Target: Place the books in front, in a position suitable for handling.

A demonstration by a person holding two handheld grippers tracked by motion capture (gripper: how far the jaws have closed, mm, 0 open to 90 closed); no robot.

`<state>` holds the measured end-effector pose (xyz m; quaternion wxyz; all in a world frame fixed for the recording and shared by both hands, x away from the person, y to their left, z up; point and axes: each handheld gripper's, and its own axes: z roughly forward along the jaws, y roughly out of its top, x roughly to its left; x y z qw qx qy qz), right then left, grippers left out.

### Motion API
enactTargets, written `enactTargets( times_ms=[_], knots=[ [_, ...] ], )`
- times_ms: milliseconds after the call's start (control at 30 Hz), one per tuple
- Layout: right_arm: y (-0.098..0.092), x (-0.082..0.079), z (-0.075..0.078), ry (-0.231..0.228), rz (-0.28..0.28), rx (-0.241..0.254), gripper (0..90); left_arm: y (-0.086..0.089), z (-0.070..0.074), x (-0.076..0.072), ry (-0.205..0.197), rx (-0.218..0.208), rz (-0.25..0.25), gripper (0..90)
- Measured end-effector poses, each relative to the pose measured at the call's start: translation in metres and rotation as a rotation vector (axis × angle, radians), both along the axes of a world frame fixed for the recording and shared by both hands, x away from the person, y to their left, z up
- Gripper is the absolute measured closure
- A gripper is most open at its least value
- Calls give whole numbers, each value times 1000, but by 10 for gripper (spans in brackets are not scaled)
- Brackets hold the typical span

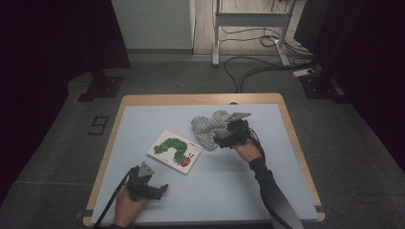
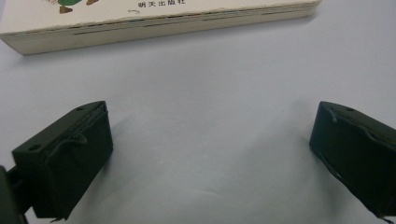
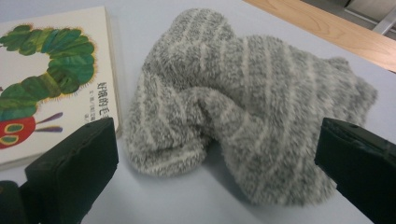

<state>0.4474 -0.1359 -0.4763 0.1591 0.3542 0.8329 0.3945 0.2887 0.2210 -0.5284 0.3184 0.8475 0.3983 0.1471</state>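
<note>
I can read small Chinese print, 明天出版社, on the book (image 2: 159, 21) cover's edge, and 好饿的毛 down its cover beside the caterpillar drawing.

A pale blue mat (image 1: 205, 191) covers the wooden tabletop (image 1: 200, 98). Near its middle lie a book (image 1: 175, 151) and, just beside, a sock (image 1: 210, 126).
</note>
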Motion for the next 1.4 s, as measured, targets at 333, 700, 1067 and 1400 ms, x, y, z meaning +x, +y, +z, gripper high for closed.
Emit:
enactTargets(
  times_ms=[333,700,1067,1400],
  knots=[
    [21,20,-5,-2,-8,-29,0,0,0,0,1,2,-2,0],
    [30,41,-28,36,-53,-74,0,0,0,0,1,2,-2,0],
    [31,50,-42,47,-90,-111,17,0,0,0,0,2,-2,0],
    [20,50,-39,42,-143,-118,391,0,0,0,0,3,-1,0]
  ],
)
